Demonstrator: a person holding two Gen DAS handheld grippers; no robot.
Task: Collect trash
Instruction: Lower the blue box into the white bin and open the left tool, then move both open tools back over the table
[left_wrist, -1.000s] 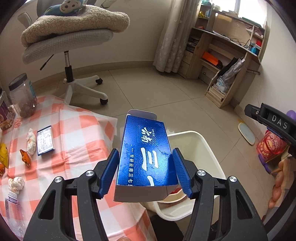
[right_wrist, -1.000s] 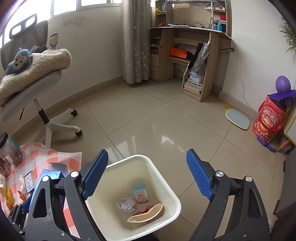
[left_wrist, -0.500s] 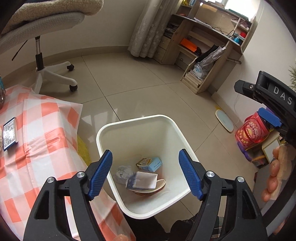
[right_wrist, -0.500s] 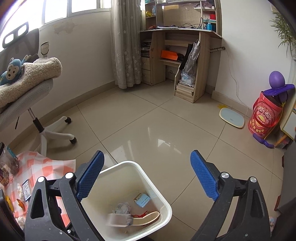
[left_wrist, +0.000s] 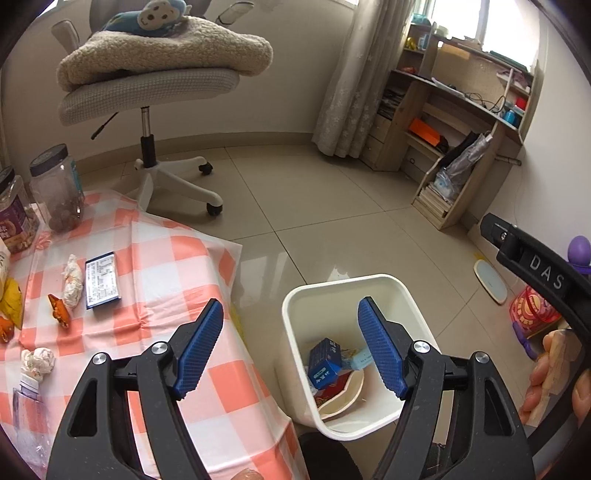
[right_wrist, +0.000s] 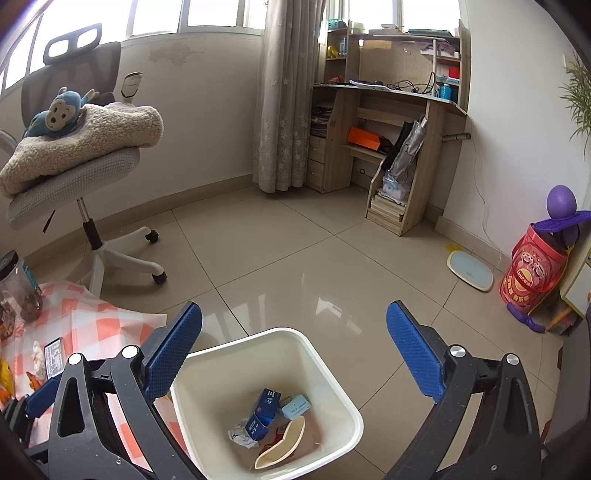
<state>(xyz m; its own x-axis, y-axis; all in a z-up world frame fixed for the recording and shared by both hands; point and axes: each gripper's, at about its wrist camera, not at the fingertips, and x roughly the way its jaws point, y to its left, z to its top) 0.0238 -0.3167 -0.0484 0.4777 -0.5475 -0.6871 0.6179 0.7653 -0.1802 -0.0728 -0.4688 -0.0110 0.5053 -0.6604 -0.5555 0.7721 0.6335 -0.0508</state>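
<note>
**Trash is being gathered from the checked table into the white bin, both grippers empty.**

The table (left_wrist: 173, 258), spread with an orange-and-white cloth, is lying at 9 o'clock of the white bin (left_wrist: 295, 306), which is standing on the floor just beside it. The left gripper (left_wrist: 290, 345) is being held released, nothing between its pads, above the gap between table and bin; the right gripper (right_wrist: 293, 356) is likewise being held wide over the bin. A blue carton (left_wrist: 324, 360) is resting inside among other scraps. Trash is waiting at 9 to 10 o'clock: a flat blue box (left_wrist: 102, 279), a crumpled white wrapper (left_wrist: 73, 282) and a paper ball (left_wrist: 38, 362). The next piece is probably best approached from above, squeezed across its narrow side, and let go only once over the bin.
</note>
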